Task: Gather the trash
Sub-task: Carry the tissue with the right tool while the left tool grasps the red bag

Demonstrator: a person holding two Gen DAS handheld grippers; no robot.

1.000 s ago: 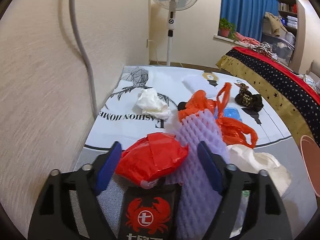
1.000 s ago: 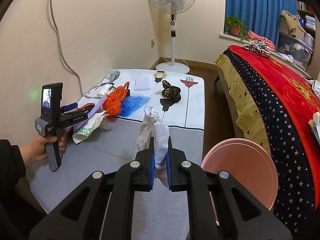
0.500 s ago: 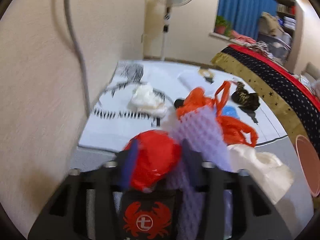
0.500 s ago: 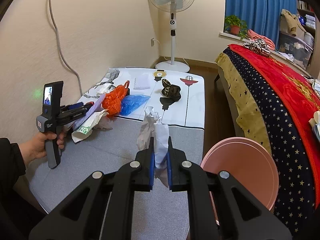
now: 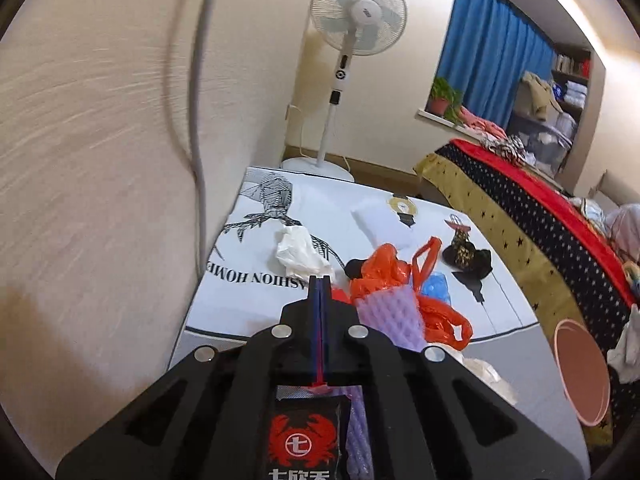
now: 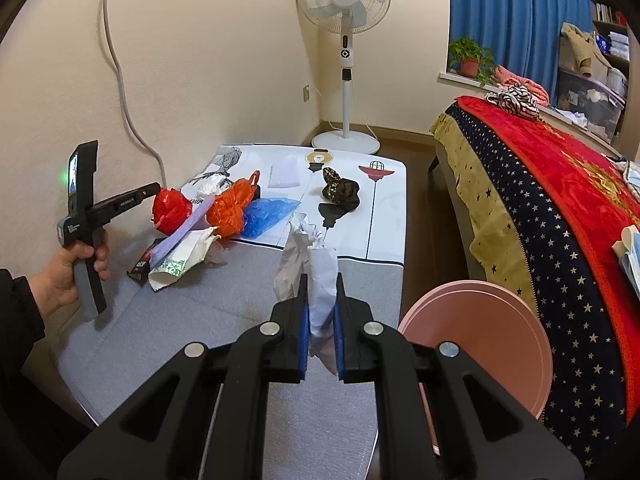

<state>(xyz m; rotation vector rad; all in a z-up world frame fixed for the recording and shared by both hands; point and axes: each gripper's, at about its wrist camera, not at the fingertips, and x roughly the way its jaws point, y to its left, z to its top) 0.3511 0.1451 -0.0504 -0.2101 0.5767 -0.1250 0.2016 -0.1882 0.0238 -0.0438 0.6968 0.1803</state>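
My left gripper (image 5: pixel 321 280) is shut on a red plastic bag (image 6: pixel 171 209) and holds it above the table; in the left wrist view only a thin red strip shows between the pads. My right gripper (image 6: pixel 320 280) is shut on a crumpled white tissue (image 6: pixel 308 256), held above the grey table part, left of the pink bin (image 6: pixel 476 344). Trash lies on the table: a purple foam net (image 5: pixel 390 316), an orange bag (image 5: pixel 396 276), a blue bag (image 6: pixel 268 210), a white tissue (image 5: pixel 298 250), a white printed bag (image 6: pixel 184 256).
The low table (image 6: pixel 224 320) stands against the wall, with a bed (image 6: pixel 552 200) to the right. The pink bin sits between table and bed. A black crab-logo packet (image 5: pixel 304 436) lies under my left gripper. A dark cloth item (image 6: pixel 340 190) and a fan (image 6: pixel 346 20) are beyond.
My left gripper has closed on the red bag and lifted it off the table. The right gripper has stayed still with its tissue.
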